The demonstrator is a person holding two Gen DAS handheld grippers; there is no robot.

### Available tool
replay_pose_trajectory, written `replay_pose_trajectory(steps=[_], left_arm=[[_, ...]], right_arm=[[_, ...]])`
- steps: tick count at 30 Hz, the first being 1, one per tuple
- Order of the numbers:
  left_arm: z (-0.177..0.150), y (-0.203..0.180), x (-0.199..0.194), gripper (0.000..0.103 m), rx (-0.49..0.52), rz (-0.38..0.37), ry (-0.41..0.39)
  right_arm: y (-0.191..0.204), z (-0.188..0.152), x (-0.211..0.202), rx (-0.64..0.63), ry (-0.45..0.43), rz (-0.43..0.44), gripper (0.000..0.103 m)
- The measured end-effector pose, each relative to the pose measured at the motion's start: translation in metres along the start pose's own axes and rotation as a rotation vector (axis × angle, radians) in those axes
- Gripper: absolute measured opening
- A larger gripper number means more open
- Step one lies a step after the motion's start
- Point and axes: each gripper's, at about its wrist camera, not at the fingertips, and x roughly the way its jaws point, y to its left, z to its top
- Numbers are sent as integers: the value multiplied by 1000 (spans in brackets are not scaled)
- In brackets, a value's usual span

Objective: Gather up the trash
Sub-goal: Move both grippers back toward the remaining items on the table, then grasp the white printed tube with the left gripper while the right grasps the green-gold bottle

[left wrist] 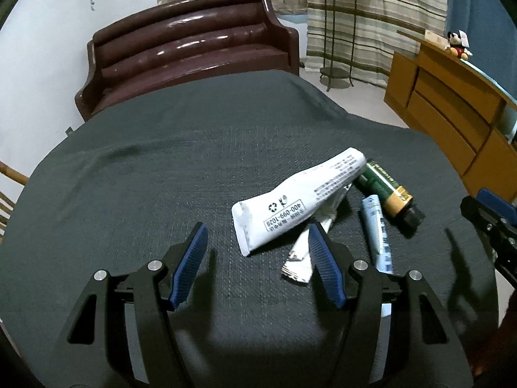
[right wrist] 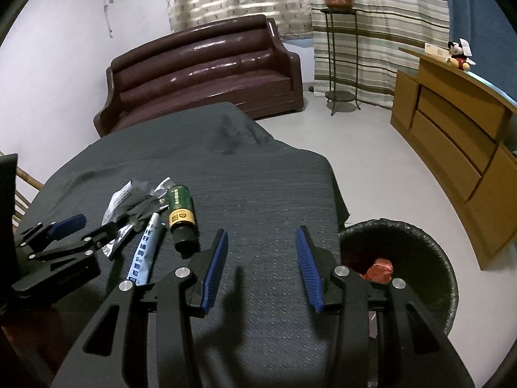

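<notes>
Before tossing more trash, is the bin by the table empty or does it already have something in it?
Not empty: the black bin already holds a crumpled red wrapper, seen past the open right gripper.

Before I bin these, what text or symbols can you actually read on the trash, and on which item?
"400-099-1028", boxed, printed upside down in the left wrist view: white tube.
Recycling symbol, beside that number: same white tube.
Rows of small print toward its far end: too small to read.
Blue-and-white tube: printed characters, too blurred to read.
Green bottle: label print and a small square mark on its yellow band, unreadable.
Silver wrapper: no legible text.
</notes>
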Motion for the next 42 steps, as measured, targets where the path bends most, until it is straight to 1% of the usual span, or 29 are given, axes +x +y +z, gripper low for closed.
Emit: replay_pose_trajectory(steps=[2, 6, 9, 14, 16, 17, 19, 21, 25, 33, 39, 42], left_arm=[[3, 1, 4, 63, 5, -21, 7], [11, -1, 10, 63, 53, -21, 4], [15, 1, 15, 63, 70, -26, 6], [22, 1, 24, 63, 93, -58, 19], [23, 1, 29, 60, 107, -82, 42], [23, 0, 32, 56, 111, -93, 53], [22, -1, 32, 51, 114, -114, 46], [23, -3, 31, 40, 124, -132, 46], [18, -6, 28, 37, 146, -123, 34], [8, 5, 18, 34, 94, -122, 36], [3, 28, 5, 34, 16, -100, 30], [0, 36, 1, 34, -7, -89, 26]], right_arm=[[3, 2, 3, -2, 3, 0, 44], [6, 4, 6, -4, 8, 1, 44], [8, 6, 10, -6, 10, 2, 44], [9, 7, 13, -10, 14, 6, 44], [9, 8, 14, -11, 16, 6, 44], [9, 8, 15, -12, 17, 7, 44], [10, 8, 15, -11, 16, 6, 44], [10, 8, 15, -12, 17, 7, 44], [11, 9, 17, -17, 18, 8, 44], [22, 10, 21, -39, 20, 27, 44], [37, 14, 26, -69, 20, 47, 44], [46, 18, 30, -83, 24, 60, 44]])
